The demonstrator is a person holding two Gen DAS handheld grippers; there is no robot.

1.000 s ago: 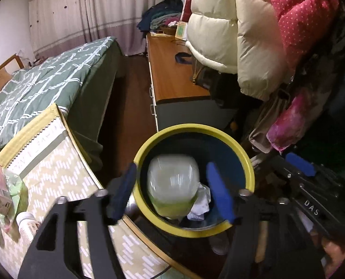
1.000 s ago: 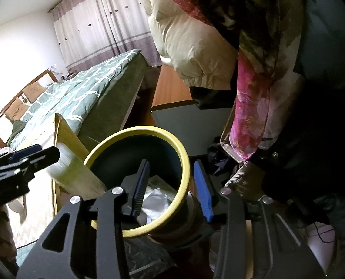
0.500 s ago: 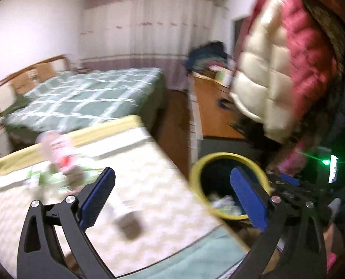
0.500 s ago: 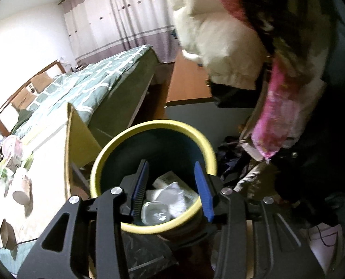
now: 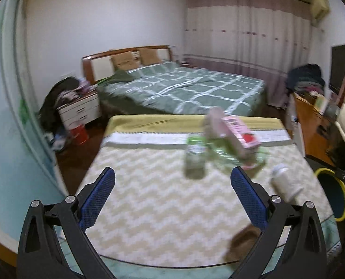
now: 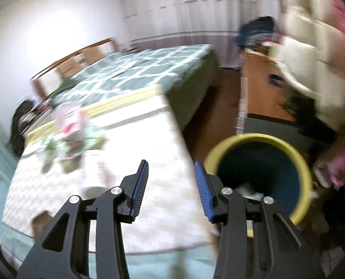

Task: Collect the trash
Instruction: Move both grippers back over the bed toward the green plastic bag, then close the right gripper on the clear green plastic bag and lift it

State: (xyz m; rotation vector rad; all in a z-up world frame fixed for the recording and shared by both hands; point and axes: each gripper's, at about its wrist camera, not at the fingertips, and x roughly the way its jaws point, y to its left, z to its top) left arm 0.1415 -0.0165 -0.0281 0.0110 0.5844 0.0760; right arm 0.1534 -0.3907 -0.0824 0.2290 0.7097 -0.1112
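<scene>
Left tongs (image 5: 172, 195) swung off bin (image 5: 339, 195); bottle (image 5: 195, 158) lies ahead.

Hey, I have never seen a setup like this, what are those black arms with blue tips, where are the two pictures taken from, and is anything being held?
There is no robot here: a person carries a handheld claw in each hand, and a wide-angle camera on each looks forward along its two blue-padded fingers. One picture is from the left claw, the other from the right claw. Both claws are open and hold nothing. Both views are blurred. On the table, with its zigzag cloth, lie a pink carton, a clear bottle, a white bottle and some green wrapping. Beside the table stands a yellow-rimmed bin with some trash in it. A green bed is behind.
</scene>
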